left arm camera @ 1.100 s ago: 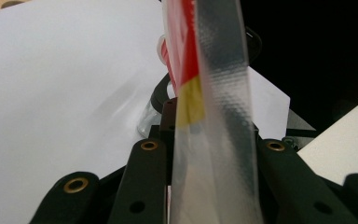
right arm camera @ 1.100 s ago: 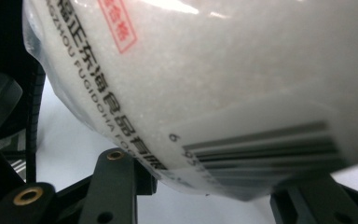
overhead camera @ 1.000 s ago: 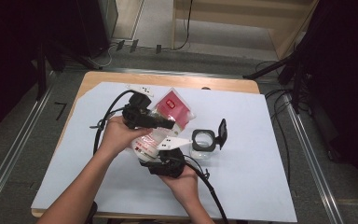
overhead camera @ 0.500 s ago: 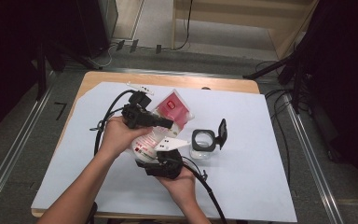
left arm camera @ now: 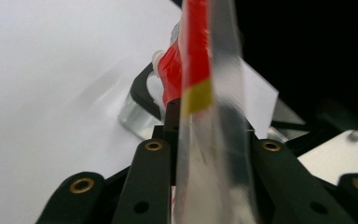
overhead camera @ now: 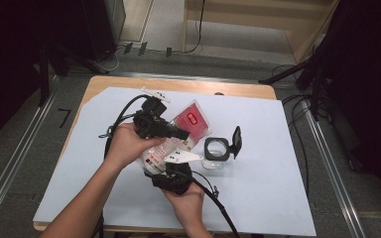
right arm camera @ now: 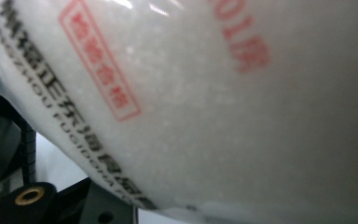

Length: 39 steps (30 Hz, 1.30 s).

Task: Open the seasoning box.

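Note:
A clear plastic bag (overhead camera: 194, 120) with a red label and white grains is held up over the table's middle. My left gripper (overhead camera: 180, 134) grips its upper part; the film (left arm camera: 198, 93) stands edge-on between the jaws, which have just been opening a little. From below, my right gripper (overhead camera: 174, 167) clamps the bag's full lower part (right arm camera: 214, 93), whose printed side is close to the camera; its jaws have just been closing. A glass jar (overhead camera: 215, 149) stands right of the bag, its black lid (overhead camera: 236, 141) flipped open.
A white sheet (overhead camera: 278, 163) covers the wooden table (overhead camera: 129, 83). Black cables (overhead camera: 116, 119) loop left of my left hand, and another cable (overhead camera: 218, 208) trails toward the front edge. The jar's rim (left arm camera: 137, 116) lies just beyond the left gripper's jaws.

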Each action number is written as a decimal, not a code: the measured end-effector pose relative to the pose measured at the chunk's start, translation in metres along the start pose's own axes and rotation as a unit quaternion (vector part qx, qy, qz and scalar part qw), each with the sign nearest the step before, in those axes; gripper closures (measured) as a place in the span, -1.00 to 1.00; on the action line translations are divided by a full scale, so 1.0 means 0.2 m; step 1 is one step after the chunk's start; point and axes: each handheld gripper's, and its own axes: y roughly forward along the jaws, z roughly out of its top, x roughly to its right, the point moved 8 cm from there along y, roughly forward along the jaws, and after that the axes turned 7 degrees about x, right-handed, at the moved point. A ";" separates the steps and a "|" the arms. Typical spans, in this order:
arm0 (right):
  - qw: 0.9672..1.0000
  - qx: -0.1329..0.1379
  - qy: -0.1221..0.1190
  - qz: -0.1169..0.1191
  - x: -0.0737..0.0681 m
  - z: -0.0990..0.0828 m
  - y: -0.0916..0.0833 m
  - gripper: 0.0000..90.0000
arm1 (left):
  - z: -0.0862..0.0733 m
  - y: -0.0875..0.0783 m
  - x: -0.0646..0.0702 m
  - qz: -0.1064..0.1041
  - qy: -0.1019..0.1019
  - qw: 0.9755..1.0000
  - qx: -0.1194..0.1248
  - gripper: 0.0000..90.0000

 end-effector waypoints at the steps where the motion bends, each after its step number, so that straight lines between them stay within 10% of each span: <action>1: 1.000 0.002 0.005 -0.004 0.00 0.00 0.00 0.27 | 0.00 0.00 0.00 0.006 0.006 1.000 -0.005 0.68; 5: 1.000 0.003 0.021 -0.014 0.01 -0.01 -0.02 0.28 | -0.04 0.05 0.01 0.007 0.030 0.999 -0.033 0.73; 10: 0.999 -0.011 -0.027 -0.033 -0.02 -0.03 -0.01 0.32 | -0.05 0.08 0.03 -0.014 0.023 0.998 -0.053 0.90; 30: 1.000 0.004 0.027 -0.013 0.01 -0.02 -0.03 0.35 | -0.02 0.03 0.02 0.003 0.023 0.999 -0.034 0.58; 39: 1.000 0.003 0.021 -0.013 0.01 -0.01 -0.03 0.36 | -0.02 0.03 0.02 0.016 0.030 0.999 -0.036 0.88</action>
